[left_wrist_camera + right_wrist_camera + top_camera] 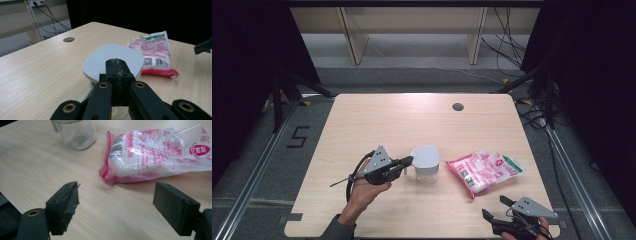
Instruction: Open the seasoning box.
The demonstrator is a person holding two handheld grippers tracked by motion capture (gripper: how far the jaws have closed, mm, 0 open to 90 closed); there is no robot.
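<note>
Pale wooden rectangular table [377, 120], bare at the far half. Near its right front, clear plastic bag with red print and white contents [484, 171], lying flat. Left of it, clear jar with white rounded lid [425, 163], upright. Left gripper [408, 161], jaws pressed together, empty, tips touching lid's edge. Right gripper [496, 209], jaws wide, empty, near bag.

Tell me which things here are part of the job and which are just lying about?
In the job: clear jar with white lid, left gripper shut at its lid, pink-and-white bag, right gripper open near it.
Lying about: cables on the floor, wooden frame.
</note>
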